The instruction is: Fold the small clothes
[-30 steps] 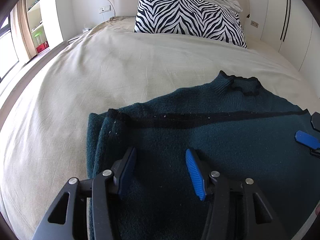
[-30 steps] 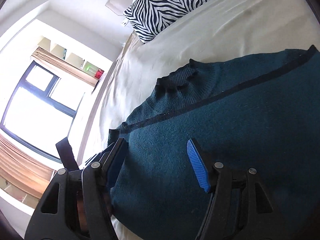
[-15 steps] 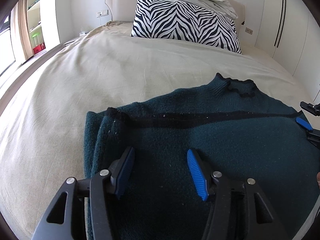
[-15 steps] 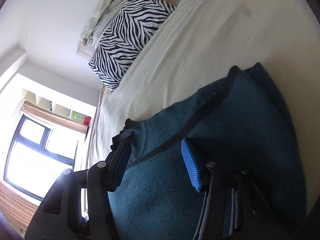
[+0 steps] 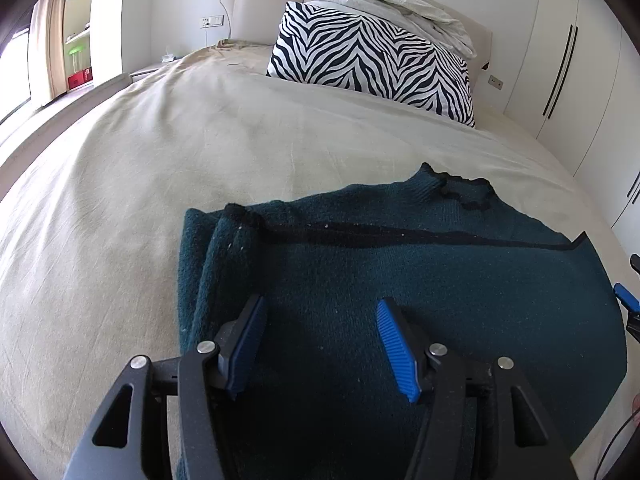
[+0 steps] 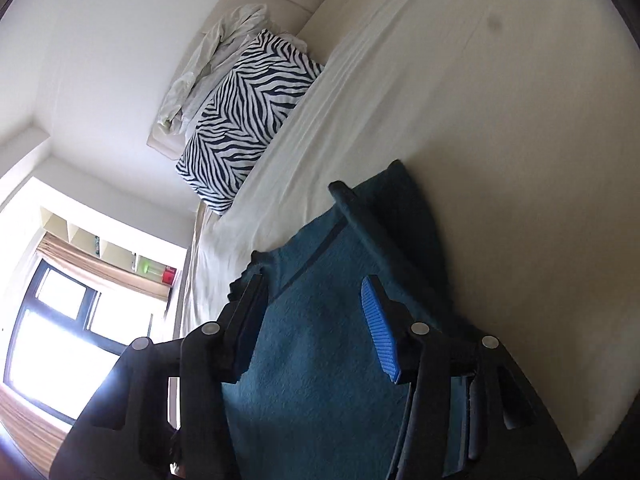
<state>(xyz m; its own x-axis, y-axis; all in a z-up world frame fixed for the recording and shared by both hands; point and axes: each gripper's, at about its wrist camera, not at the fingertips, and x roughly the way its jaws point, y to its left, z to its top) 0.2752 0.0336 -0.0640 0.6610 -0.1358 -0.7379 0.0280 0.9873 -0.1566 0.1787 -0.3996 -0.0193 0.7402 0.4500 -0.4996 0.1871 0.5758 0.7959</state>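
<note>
Bed [image 5: 200, 168] bears sweater [image 5: 400, 264] beneath opening left claw [image 5: 320, 344].

A dark teal knitted sweater [image 5: 400, 280] lies flat on the bed [image 5: 160, 180], collar toward the pillows, a black band across its chest, its left edge folded in.
</note>
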